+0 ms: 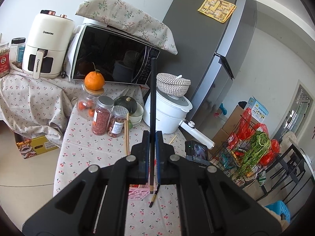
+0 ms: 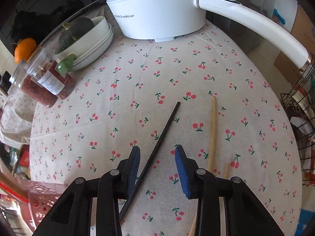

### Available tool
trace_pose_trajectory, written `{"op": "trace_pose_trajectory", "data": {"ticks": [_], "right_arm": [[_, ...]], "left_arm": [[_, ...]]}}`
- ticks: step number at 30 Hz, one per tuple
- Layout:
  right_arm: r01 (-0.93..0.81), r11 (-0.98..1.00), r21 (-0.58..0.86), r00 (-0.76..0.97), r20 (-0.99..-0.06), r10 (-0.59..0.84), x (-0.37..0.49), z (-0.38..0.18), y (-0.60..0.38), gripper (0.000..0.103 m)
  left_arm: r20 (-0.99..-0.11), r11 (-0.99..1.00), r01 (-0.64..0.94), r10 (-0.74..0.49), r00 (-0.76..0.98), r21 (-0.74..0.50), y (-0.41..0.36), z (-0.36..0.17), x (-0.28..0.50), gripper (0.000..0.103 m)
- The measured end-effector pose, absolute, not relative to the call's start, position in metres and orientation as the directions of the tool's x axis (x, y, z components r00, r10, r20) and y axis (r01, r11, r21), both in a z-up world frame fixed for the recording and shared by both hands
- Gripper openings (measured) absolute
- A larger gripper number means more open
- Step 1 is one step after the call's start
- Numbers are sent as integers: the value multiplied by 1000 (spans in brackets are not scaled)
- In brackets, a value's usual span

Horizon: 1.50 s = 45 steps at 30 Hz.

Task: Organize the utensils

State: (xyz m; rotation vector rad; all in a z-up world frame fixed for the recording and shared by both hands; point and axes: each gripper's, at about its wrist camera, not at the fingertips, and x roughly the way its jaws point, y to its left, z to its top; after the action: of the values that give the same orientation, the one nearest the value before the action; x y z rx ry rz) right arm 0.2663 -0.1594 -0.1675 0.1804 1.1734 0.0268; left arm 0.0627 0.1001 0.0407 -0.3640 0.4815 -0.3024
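My left gripper [image 1: 153, 137] is closed on a black chopstick [image 1: 153, 98], which stands up between the blue pads, its lower end hanging just over the pink basket [image 1: 137, 193] near the front edge of the table [image 1: 82, 147]. My right gripper [image 2: 157, 153] is wide open and holds nothing; a second black chopstick [image 2: 157, 143] lies on the cherry cloth between its jaws, pointing toward the white pot [image 2: 157, 9] at the far edge. Two pale wooden chopsticks [image 2: 212, 133] lie just beside it, to the right. I judge these sticks light, stiff and smooth, so they may turn or slip in the pads. I would take the lying one near its middle, squarely across, and press low, because it is thin and flat on soft cloth.
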Motion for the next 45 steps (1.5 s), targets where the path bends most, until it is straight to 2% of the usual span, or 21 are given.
{"op": "trace_pose_trajectory", "data": {"ticks": [4,5,6,9,11,16,23,33,38,44,45], "right_arm": [[2,1000,5,389,-921,4,268,-177,-139,38],[-3,1000,-1,390,-921,1,266,-178,-137,32],[-12,1000,14,386,-922,18,265,-178,-138,15],[-23,997,68,362,-929,72,260,-178,-144,9],[-19,985,169,356,-920,164,253,-177,-154,6],[-26,974,226,450,-867,213,226,-135,-167,5],[-104,954,282,626,-726,283,166,-58,-175,5],[-175,940,291,764,-563,316,103,5,-178,5],[-198,934,296,767,-546,336,92,26,-175,5],[-218,933,287,742,-573,349,87,36,-170,4],[-222,931,289,739,-573,354,85,37,-170,1]], "left_arm": [[-403,892,189,-363,840,-410,103,38,64,6],[-402,892,188,-363,840,-412,104,38,64,6],[-401,891,186,-363,841,-414,105,39,64,6],[-399,889,183,-362,842,-420,107,39,64,6],[-399,889,183,-362,843,-419,106,39,64,6],[-395,891,178,-355,847,-419,107,39,64,6],[-383,891,167,-342,858,-422,107,40,64,6],[-376,897,125,-300,877,-425,110,33,67,6],[-389,902,102,-280,878,-420,108,25,75,6],[-416,916,87,-260,871,-391,103,17,82,6],[-420,920,84,-255,871,-384,102,17,83,6]]}}
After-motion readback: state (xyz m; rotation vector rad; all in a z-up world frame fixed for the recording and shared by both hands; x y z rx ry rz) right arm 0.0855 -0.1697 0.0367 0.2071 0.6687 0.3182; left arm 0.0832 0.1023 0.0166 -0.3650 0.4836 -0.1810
